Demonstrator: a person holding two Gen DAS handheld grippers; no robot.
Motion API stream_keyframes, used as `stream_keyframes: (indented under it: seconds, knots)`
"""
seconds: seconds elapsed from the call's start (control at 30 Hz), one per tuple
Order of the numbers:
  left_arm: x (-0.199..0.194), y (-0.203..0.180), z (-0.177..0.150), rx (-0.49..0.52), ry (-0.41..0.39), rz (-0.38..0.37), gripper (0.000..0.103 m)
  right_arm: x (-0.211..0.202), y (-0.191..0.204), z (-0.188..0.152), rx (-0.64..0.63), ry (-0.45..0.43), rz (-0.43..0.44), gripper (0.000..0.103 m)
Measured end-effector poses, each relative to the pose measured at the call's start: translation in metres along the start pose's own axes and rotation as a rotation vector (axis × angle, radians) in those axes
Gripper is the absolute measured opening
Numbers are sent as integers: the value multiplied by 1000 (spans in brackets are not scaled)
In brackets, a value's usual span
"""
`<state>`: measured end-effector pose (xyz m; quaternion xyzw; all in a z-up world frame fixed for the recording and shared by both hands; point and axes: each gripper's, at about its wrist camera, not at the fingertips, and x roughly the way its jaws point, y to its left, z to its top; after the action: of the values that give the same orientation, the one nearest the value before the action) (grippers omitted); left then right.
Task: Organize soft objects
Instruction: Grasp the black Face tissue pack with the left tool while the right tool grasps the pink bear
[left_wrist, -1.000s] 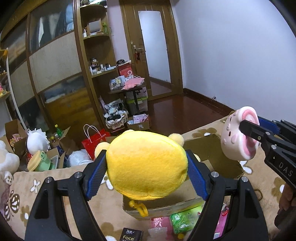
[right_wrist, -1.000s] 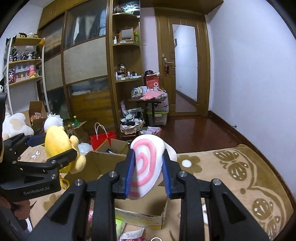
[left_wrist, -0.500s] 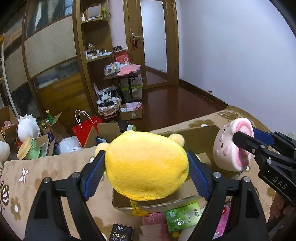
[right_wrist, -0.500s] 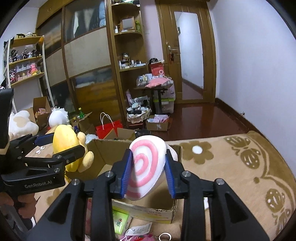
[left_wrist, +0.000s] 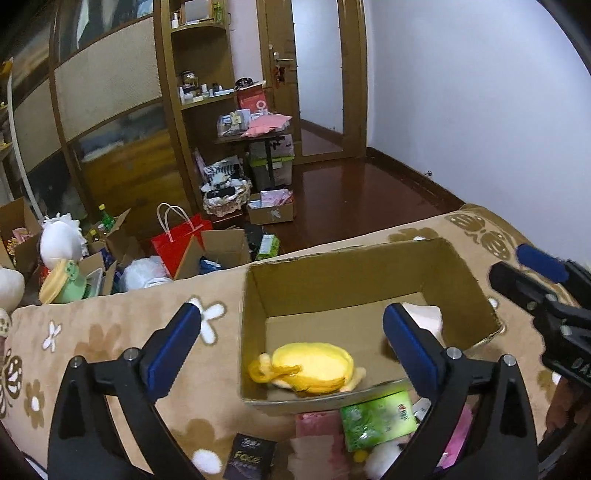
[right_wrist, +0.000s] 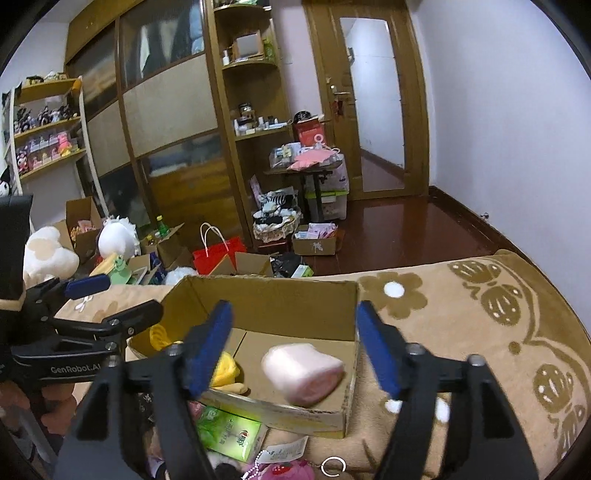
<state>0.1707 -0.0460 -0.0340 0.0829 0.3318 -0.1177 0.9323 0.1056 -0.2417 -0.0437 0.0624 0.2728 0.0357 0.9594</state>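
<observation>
Left wrist view: the left gripper (left_wrist: 291, 341) hangs over a brown flowered blanket (left_wrist: 122, 317) with its jaws spread wide; they have just been opening and nothing is between the pads. Below and between them the yellow plush toy (left_wrist: 314, 367) lies on the floor of the open cardboard box (left_wrist: 369, 269), close to the near wall at its left side. Further right, a pale toy peeks out behind the right finger, and the right gripper (left_wrist: 532, 280) reaches in from the right edge. In front of the box's near wall lie a black packet (left_wrist: 251, 459) and a green packet (left_wrist: 380, 415).

Right wrist view: the right gripper (right_wrist: 293, 341), jaws likewise just opened and empty, hovers above the pink-and-white plush toy (right_wrist: 303, 371), which is inside the box near its right wall.
</observation>
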Motion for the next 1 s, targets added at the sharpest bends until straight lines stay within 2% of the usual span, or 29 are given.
stream_keyframes:
  seconds: [0.1,0.13,0.33,0.57,0.8,0.9,1.0]
  knots:
    - [-10,4,-2,0,-8,30,103,-9,-1,0,31,-3,-1,101]
    - [-14,5,-2,7,-7,32,103,-11,0,-1,33,-8,0,103]
    - [-30,6,-14,52,21,51,103,-26,16,-6,-3,18,-6,103]
    - [-34,14,-28,45,135,44,103,-39,22,-21,17,67,-4,103]
    - [-20,24,-47,45,245,38,103,-42,24,-37,47,132,-13,103]
    - [-7,28,-56,11,289,15,103,-40,24,-41,50,148,-19,103]
    - [3,30,-61,5,303,17,103,-33,22,-48,55,168,-21,103]
